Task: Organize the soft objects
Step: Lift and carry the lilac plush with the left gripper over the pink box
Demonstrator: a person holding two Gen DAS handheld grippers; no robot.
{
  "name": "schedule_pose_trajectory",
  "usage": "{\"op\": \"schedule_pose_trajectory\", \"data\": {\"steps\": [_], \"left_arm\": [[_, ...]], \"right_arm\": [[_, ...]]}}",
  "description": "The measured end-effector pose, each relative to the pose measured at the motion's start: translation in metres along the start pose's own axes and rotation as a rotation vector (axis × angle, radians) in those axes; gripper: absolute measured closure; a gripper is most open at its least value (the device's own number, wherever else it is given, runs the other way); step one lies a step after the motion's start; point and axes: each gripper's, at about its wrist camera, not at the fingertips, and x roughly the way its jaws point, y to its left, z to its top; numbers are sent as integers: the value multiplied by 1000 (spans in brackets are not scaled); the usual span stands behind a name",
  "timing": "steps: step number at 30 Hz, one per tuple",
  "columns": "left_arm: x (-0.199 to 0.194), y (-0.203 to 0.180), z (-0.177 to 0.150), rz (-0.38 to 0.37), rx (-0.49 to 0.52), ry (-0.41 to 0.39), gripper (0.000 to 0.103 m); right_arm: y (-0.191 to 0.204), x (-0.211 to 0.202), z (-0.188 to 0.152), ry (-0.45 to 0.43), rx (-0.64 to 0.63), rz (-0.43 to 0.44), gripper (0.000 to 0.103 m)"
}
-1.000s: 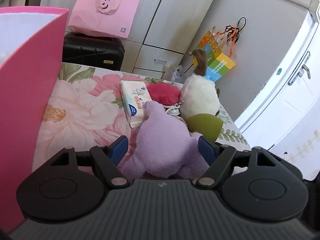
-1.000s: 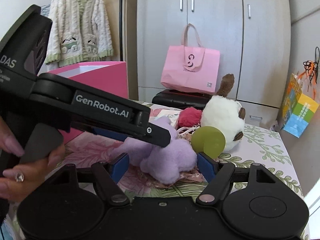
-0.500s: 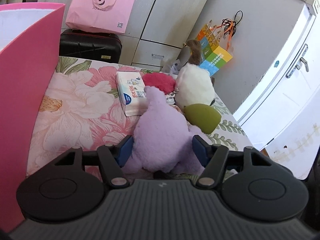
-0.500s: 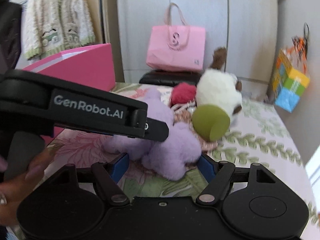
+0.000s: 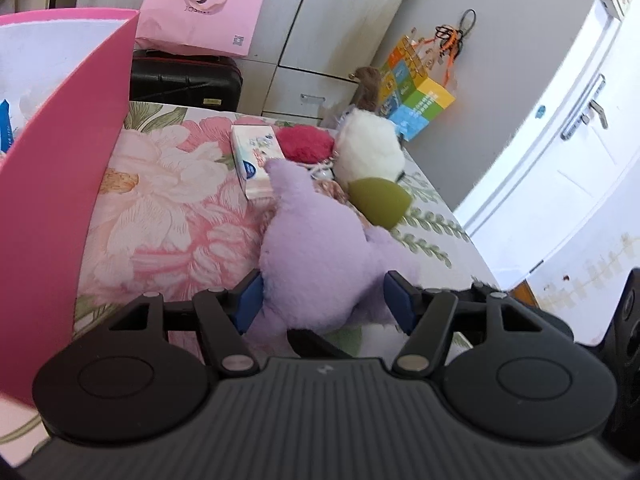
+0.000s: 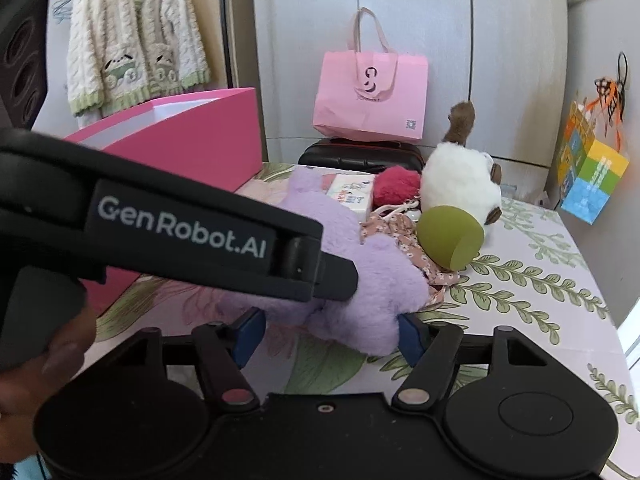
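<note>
Left gripper [image 5: 323,300] clamped on the purple plush [image 5: 316,244]: near blue pad pressed into its left flank, right pad touching the fur on the other side. Plush lying on the floral bedspread [image 5: 168,208], near edge, just right of the pink box [image 5: 60,184].

Right gripper [image 6: 331,336] straddling the near end of the same plush [image 6: 360,280], jaws closing; right pad at the fur, left pad apart from it, so not gripping. Left gripper's body crossing the right wrist view from the left, tip buried in the plush. Hand [image 6: 44,364] visible at lower left of that view.

Farther along the bed: tissue pack [image 5: 256,160] beside the plush's far end, red pompom [image 5: 306,144] right of the pack, white plush with brown ear [image 5: 370,148] right again, olive green foam piece [image 5: 380,202] in front of the white plush. Floral cloth [image 6: 404,240] between purple plush and green piece.

Beyond the bed: pink paper bag [image 6: 370,96] on a black suitcase [image 5: 184,84], against grey wardrobes.
</note>
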Motion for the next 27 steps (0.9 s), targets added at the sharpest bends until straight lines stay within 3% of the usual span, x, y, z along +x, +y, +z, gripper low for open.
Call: {"op": "schedule_pose_trajectory", "data": {"steps": [12, 27], "left_arm": [[-50, -24, -27, 17, 92, 45, 40], [-134, -30, -55, 8, 146, 4, 40]], "right_arm": [[22, -50, -6, 19, -38, 60, 23], [75, -118, -11, -46, -199, 69, 23]]}}
